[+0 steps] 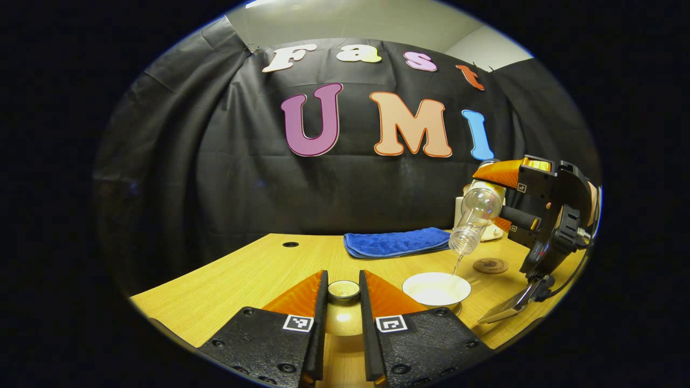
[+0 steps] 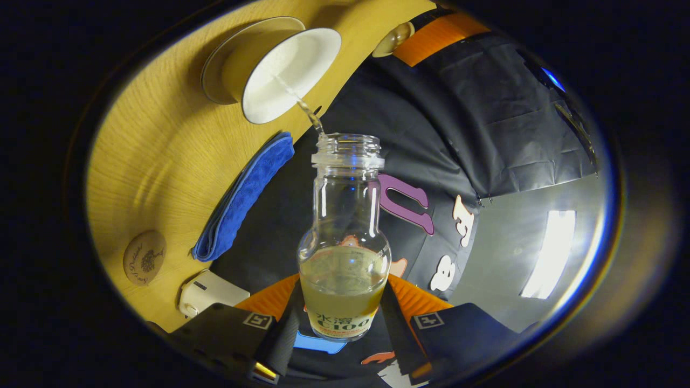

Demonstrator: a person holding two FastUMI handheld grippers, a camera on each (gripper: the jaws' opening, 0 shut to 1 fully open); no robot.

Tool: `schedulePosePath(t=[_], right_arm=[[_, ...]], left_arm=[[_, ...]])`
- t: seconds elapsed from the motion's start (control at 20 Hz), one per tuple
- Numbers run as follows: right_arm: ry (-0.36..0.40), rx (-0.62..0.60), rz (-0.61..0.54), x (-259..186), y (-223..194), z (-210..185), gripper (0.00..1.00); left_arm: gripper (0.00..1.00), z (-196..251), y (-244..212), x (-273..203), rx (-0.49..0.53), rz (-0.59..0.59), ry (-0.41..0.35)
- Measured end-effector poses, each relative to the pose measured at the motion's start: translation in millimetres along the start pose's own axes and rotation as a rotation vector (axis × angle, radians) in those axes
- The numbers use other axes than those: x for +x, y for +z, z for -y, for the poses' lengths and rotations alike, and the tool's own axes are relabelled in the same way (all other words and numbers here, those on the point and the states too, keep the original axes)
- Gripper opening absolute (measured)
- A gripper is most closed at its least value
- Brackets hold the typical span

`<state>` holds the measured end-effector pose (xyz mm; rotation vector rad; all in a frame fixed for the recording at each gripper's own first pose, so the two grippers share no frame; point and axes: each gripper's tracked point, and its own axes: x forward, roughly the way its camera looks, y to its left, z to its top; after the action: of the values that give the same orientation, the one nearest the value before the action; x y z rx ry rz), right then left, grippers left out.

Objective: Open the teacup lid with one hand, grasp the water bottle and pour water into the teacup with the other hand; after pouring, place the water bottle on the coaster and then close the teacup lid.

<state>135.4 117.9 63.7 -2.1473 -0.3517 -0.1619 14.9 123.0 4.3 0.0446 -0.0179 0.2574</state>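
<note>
My left gripper (image 1: 343,291) is shut on the small round teacup lid (image 1: 344,315), held just above the wooden table (image 1: 242,280). To its right stands the open white teacup (image 1: 436,288) on a saucer. Above it the clear water bottle (image 1: 474,218) is tipped mouth-down, and a thin stream runs into the cup. In the right gripper view my right gripper (image 2: 343,293) is shut on the water bottle's (image 2: 345,237) lower body, with water leaving the neck toward the teacup (image 2: 291,70). A round brown coaster (image 1: 490,265) lies just beyond the cup. The left gripper (image 2: 431,37) holds the lid (image 2: 392,39) off to one side.
A folded blue cloth (image 1: 396,242) lies at the back of the table. A small white device (image 2: 210,293) stands near the coaster (image 2: 144,257). There is a round hole (image 1: 290,244) in the tabletop at the far left.
</note>
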Motion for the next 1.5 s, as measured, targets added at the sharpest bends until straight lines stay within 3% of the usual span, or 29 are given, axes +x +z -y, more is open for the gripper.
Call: schedulePosePath(t=[0.3,0.35,0.4,0.45,0.55,1.0,1.05,1.1,1.15,1.35,1.4,1.5], right_arm=[[0.045,0.097,-0.022,-5,2,-14,0.77],[0.077,0.147,-0.033,-8,3,-22,0.81],[0.121,0.216,-0.047,-12,4,-34,0.76],[0.167,0.293,-0.064,-16,5,-46,0.82],[0.230,0.435,-0.091,-25,11,-58,0.82],[0.401,0.972,-0.184,-31,16,-74,0.76],[0.413,1.058,-0.203,-31,15,-75,0.76],[0.427,1.153,-0.229,-32,12,-78,0.83],[0.443,1.250,-0.254,-33,8,-81,0.76],[0.442,1.554,-0.328,-23,-20,-87,0.83],[0.445,1.614,-0.343,-25,-24,-93,0.77],[0.447,1.720,-0.374,-24,-35,-105,0.77]], left_arm=[[0.28,0,-2,-1,0.000,0.001,-0.003],[0.28,0,-2,-2,0.000,0.001,-0.003],[0.27,0,-2,-1,0.000,0.001,-0.003],[0.28,1,-1,-1,0.000,0.001,-0.003],[0.28,1,-1,0,0.000,0.001,-0.003],[0.27,-1,-1,-1,0.001,0.000,-0.003],[0.27,0,-1,-1,0.001,0.000,-0.003],[0.27,0,0,0,0.001,0.001,-0.003],[0.27,0,-1,0,0.001,0.001,-0.003],[0.27,0,-1,-1,0.001,0.000,-0.003],[0.27,0,0,-1,0.001,0.000,-0.003],[0.27,1,0,0,0.001,0.000,-0.003]])
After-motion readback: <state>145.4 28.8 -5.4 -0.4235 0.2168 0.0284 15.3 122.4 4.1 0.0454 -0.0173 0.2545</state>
